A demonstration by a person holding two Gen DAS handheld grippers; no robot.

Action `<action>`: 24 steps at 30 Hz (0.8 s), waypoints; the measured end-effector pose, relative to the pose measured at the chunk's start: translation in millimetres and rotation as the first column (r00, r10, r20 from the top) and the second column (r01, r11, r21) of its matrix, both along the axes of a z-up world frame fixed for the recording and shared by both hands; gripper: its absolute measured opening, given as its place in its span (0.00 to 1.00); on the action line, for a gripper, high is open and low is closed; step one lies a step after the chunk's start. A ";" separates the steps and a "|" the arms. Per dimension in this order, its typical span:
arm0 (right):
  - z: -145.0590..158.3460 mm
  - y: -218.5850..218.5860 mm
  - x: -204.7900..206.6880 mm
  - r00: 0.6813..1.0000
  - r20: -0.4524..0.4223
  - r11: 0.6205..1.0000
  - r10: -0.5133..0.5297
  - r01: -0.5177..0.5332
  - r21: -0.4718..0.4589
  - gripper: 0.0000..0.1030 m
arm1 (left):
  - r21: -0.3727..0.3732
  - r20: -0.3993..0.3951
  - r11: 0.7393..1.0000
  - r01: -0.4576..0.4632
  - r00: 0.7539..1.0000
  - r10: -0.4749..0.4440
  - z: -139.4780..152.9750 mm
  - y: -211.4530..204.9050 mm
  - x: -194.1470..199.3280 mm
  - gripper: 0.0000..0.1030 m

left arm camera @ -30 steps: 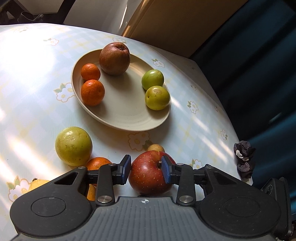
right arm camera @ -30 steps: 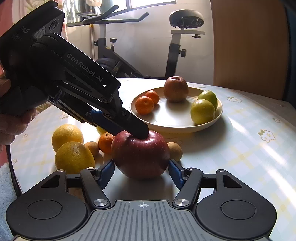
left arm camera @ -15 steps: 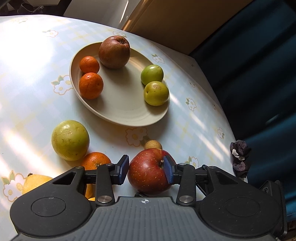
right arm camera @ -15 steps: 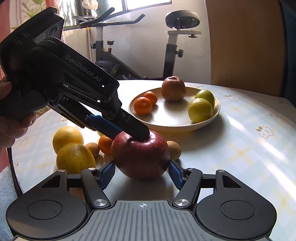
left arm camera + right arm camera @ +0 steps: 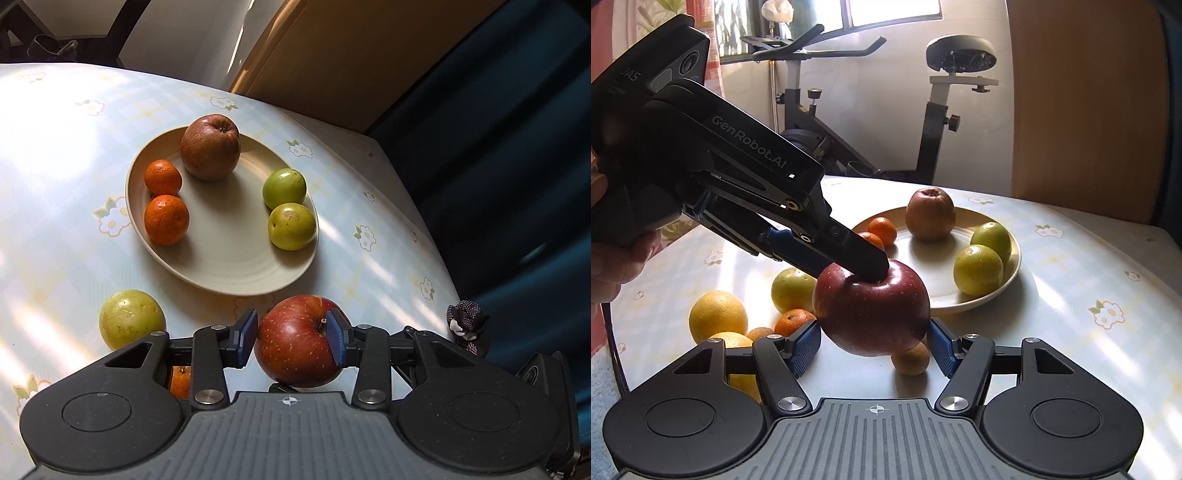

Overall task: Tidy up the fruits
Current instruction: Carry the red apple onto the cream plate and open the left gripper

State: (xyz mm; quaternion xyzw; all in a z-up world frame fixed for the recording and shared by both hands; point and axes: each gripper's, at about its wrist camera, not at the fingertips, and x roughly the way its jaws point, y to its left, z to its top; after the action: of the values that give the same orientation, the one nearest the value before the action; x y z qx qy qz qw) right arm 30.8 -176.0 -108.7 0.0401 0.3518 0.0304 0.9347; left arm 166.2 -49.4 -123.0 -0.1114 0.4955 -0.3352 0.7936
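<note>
My left gripper is shut on a red apple and holds it above the table, just short of the beige plate. The plate holds a brown-red apple, two mandarins and two green fruits. In the right wrist view the left gripper grips the red apple from above. My right gripper is open, its fingers on either side of the lifted apple and apart from it.
Loose on the flowered table: a green-yellow fruit, a mandarin, two yellow citrus, small brown fruits. An exercise bike stands beyond the table. A dark polka-dot cloth lies at the table's right edge.
The left gripper has lifted the red apple off the table and carried it toward the plate. The right gripper has stayed open below it.
</note>
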 end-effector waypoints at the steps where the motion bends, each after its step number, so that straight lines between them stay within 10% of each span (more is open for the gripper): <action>1: 2.9 -2.7 4.2 1.000 0.002 1.000 0.006 -0.006 -0.004 0.58 | -0.003 0.003 1.000 -0.005 1.000 0.005 2.8 -0.5 2.7 0.42; 14: 18.4 -38.9 81.0 0.992 -0.022 0.991 0.124 -0.124 -0.045 0.58 | -0.059 0.026 0.995 -0.083 0.996 0.085 27.2 -5.9 63.1 0.42; 24: -10.8 -53.4 125.5 0.984 -0.134 0.993 0.114 -0.116 -0.005 0.58 | 0.031 -0.003 0.996 -0.079 0.997 0.079 2.8 -19.4 120.7 0.42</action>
State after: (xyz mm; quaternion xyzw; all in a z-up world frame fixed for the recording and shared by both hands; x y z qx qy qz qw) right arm 156.4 -229.4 -119.5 0.0158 0.4157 0.0795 0.9059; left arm 286.8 -68.8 -120.2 -0.1194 0.4975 -0.2955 0.8068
